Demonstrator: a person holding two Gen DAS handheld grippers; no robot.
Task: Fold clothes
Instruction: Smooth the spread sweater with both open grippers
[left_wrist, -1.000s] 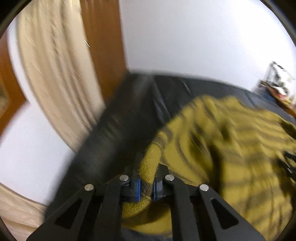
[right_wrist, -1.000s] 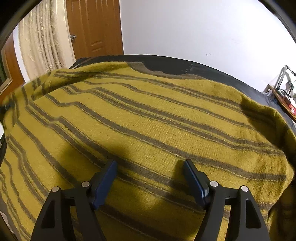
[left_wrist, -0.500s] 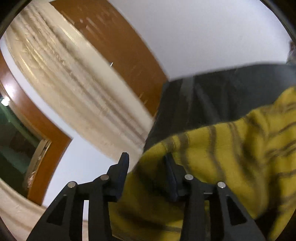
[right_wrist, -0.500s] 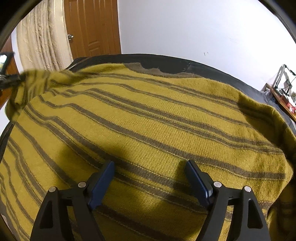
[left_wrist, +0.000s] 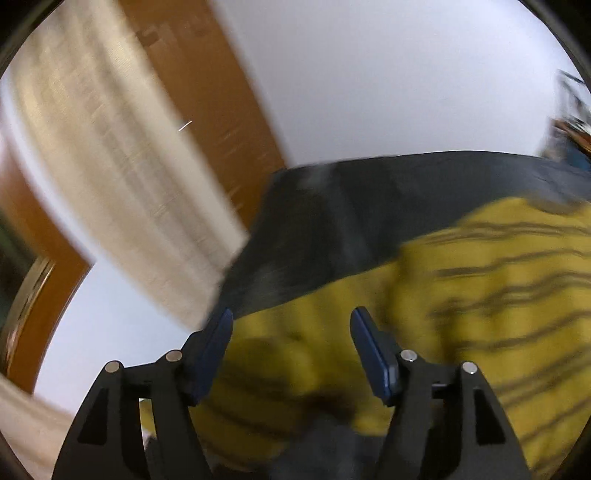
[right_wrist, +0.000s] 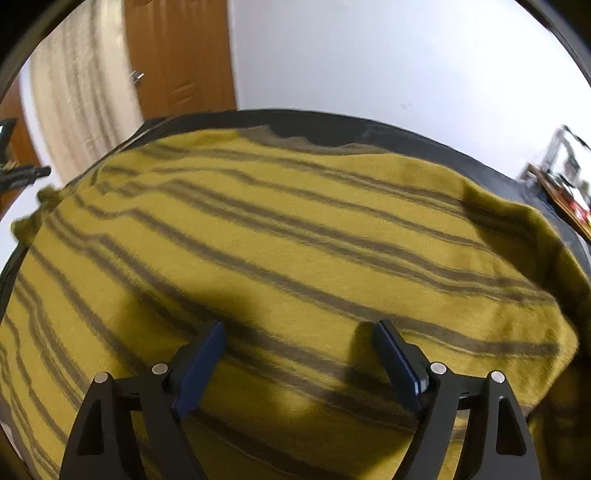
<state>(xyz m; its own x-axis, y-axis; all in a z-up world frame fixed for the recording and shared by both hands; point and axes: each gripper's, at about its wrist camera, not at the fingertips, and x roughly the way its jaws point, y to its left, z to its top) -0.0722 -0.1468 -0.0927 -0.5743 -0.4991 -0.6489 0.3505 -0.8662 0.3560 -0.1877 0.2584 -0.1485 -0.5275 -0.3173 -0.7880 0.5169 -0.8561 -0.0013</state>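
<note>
Mustard-yellow striped sweater (right_wrist: 295, 251) covers the dark surface (right_wrist: 424, 136), its edges cut off at 6 o'clock. Left gripper (left_wrist: 291, 325) and right gripper (right_wrist: 297, 332) both gape wide, holding nothing; the left view is blurred.

A plain white wall (right_wrist: 388, 55) fills the back of the room. At its left stands a brown wooden door (right_wrist: 181, 59) with a metal handle (right_wrist: 137, 76), beside a cream curtain (right_wrist: 81, 92). A cluttered shelf (right_wrist: 561, 184) sits far right, blurred.
</note>
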